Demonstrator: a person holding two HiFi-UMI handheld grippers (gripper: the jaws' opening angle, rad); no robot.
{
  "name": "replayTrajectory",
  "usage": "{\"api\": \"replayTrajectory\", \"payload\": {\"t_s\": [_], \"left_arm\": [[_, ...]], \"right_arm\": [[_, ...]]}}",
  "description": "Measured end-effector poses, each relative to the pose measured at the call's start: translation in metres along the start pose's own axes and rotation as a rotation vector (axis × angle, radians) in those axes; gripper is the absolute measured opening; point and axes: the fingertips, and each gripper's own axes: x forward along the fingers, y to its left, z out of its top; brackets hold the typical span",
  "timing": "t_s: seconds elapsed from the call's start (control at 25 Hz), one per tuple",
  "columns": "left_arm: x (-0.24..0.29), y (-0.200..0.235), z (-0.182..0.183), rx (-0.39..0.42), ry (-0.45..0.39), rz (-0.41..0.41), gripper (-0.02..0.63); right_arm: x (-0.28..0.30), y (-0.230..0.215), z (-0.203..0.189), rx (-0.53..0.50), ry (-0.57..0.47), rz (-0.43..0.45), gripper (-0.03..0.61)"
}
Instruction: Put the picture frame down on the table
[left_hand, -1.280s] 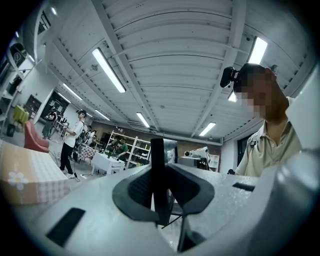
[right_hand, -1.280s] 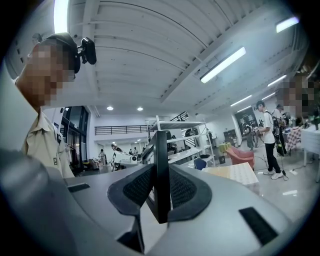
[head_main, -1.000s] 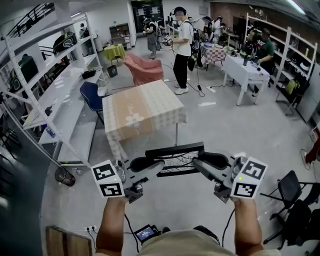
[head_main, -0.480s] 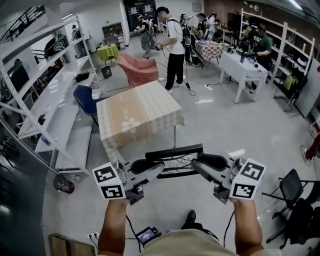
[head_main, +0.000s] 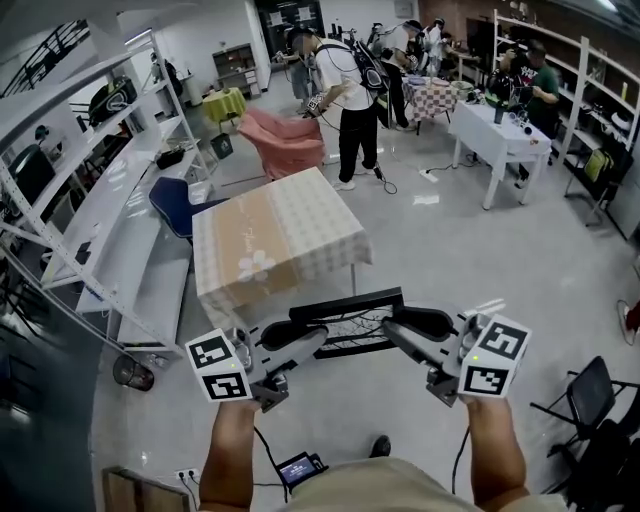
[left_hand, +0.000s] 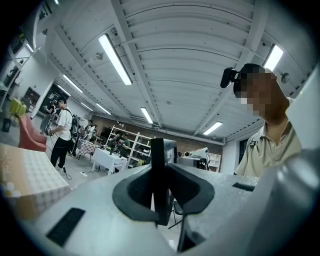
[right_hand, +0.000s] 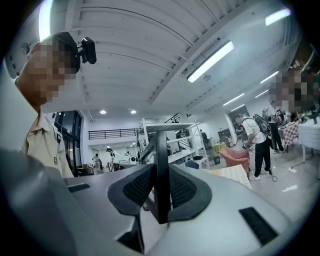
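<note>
A black picture frame (head_main: 347, 322) hangs flat in the air between my two grippers, above the floor and short of the table (head_main: 276, 238) with its checked cloth. My left gripper (head_main: 310, 338) is shut on the frame's left edge. My right gripper (head_main: 396, 328) is shut on its right edge. In the left gripper view the frame's black edge (left_hand: 158, 180) stands clamped between the dark pads (left_hand: 135, 192). The right gripper view shows the same edge-on grip on the frame (right_hand: 161, 175).
Long white shelving (head_main: 100, 200) runs down the left side. A blue chair (head_main: 180, 195) stands by the table's far left corner. A person (head_main: 345, 95) stands beyond the table near a pink-covered chair (head_main: 285, 135). A white table (head_main: 500, 135) is at the right, a black chair (head_main: 590, 395) at lower right.
The table has come slightly nearer and shifted a bit left in the head view. Both grippers keep the same hold on the frame. The person beyond the table has moved.
</note>
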Motion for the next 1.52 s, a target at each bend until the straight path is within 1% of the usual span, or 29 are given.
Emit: {"api": "replayTrajectory", "payload": {"t_s": [0.2, 0.4, 0.68, 0.84, 1.24, 1.44, 1.52], "left_arm": [[0.037, 0.028, 0.004, 0.000, 0.005, 0.033, 0.061], [0.067, 0.056, 0.003, -0.016, 0.019, 0.051, 0.061], [0.085, 0.109, 0.006, -0.041, 0.017, 0.048, 0.061], [0.096, 0.146, 0.014, -0.045, 0.006, 0.026, 0.061], [0.074, 0.250, 0.052, -0.054, -0.022, -0.051, 0.061], [0.071, 0.286, 0.062, -0.033, -0.025, -0.086, 0.061], [0.072, 0.297, 0.063, -0.041, -0.044, -0.084, 0.061]], "right_arm": [[-0.006, -0.049, 0.008, 0.009, -0.003, 0.035, 0.077], [-0.010, -0.091, 0.010, 0.032, -0.006, 0.044, 0.077], [0.012, -0.143, 0.010, 0.047, 0.012, 0.034, 0.077], [0.030, -0.176, 0.017, 0.040, 0.023, 0.011, 0.077], [0.121, -0.233, 0.037, 0.018, 0.051, -0.066, 0.078], [0.145, -0.253, 0.041, -0.003, 0.037, -0.097, 0.078], [0.154, -0.264, 0.041, -0.003, 0.060, -0.091, 0.078]]}}
